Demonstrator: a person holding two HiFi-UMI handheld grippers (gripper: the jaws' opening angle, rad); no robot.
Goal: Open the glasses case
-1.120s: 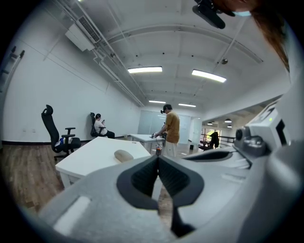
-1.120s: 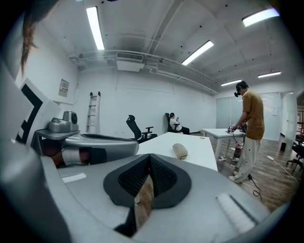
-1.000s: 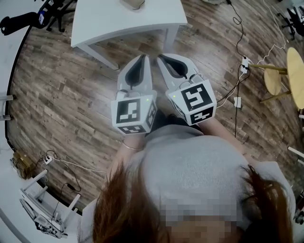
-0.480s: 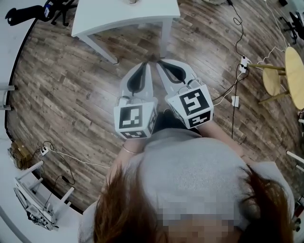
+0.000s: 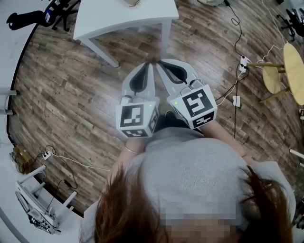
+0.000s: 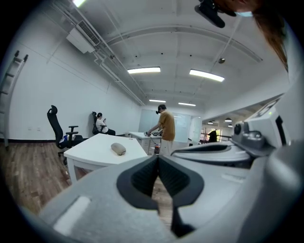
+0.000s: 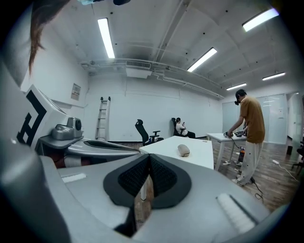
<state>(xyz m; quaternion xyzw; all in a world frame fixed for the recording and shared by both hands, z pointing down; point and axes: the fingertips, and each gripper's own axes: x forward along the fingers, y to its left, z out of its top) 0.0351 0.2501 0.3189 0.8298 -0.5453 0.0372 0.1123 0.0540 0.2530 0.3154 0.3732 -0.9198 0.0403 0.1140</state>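
Observation:
The glasses case point(image 6: 118, 149) is a small grey-beige oval lying closed on the white table point(image 6: 92, 154); it also shows in the right gripper view point(image 7: 183, 150) and just at the top edge of the head view point(image 5: 131, 2). Both grippers are held side by side over the wooden floor, short of the table and apart from the case. My left gripper point(image 5: 151, 62) is shut with nothing in it, its dark pads meeting point(image 6: 158, 158). My right gripper point(image 5: 159, 61) is likewise shut and empty point(image 7: 149, 156). Their tips almost touch each other.
The white table point(image 5: 123, 19) stands on a wood-plank floor point(image 5: 71, 95). A round wooden stool point(image 5: 273, 78) and cables point(image 5: 235, 90) lie to the right. A person point(image 7: 249, 137) stands at a far desk, another sits point(image 6: 100, 124) beyond an office chair point(image 6: 59, 128). A ladder point(image 7: 102, 118) leans on the back wall.
In the head view the table has slid toward the top edge and both grippers sit slightly lower, a bit farther from it. Their tips have drawn closer together. Both stay shut.

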